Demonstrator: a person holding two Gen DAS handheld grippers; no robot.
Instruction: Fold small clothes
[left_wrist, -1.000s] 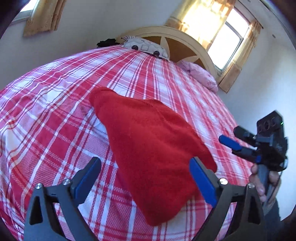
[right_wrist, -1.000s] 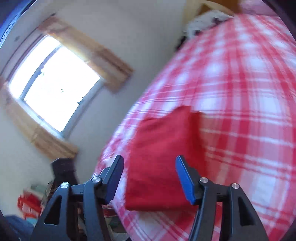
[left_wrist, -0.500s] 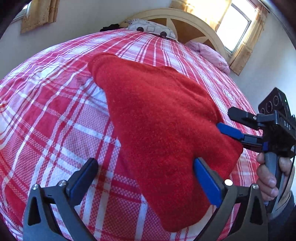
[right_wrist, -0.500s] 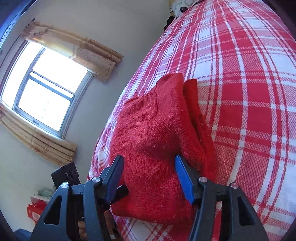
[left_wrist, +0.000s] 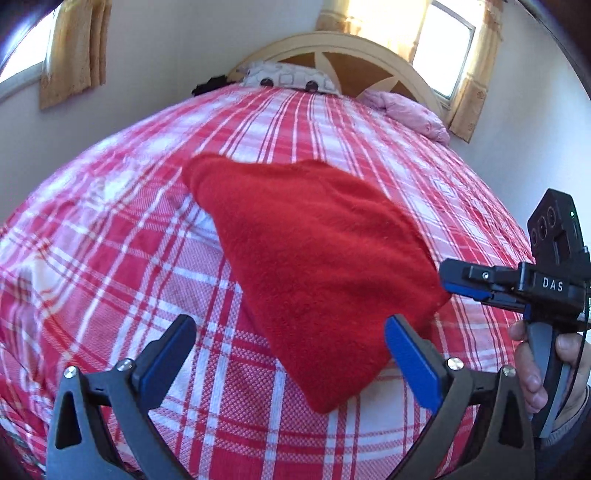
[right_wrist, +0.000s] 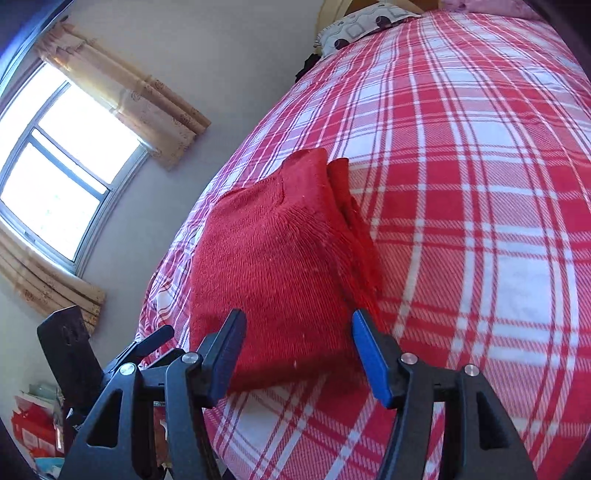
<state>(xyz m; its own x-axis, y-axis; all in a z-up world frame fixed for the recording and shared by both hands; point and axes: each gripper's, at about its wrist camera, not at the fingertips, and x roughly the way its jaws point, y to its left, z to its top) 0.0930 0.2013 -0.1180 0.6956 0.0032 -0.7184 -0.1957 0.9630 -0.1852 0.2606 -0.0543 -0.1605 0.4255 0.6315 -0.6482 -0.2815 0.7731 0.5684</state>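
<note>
Red knitted garment (left_wrist: 317, 266) is lying folded on the plaid bed (left_wrist: 110, 258); both hand-held grippers, left (left_wrist: 291, 354) and right (right_wrist: 299, 354), are hovering near it, released.

Bright daylight through windows (right_wrist: 55, 177), glare, strong fisheye distortion, dark corners.

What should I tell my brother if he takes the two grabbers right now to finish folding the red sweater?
Left gripper: open, holding nothing, just short of the red sweater.
Right gripper: open, holding nothing, its fingers at the sweater's near edge.
The sweater lies on the plaid bedspread, already folded over into a thick bundle with layers showing on one side.
Left to do: probably one more fold or some tidying; hard to tell from here whether it is finished.
</note>
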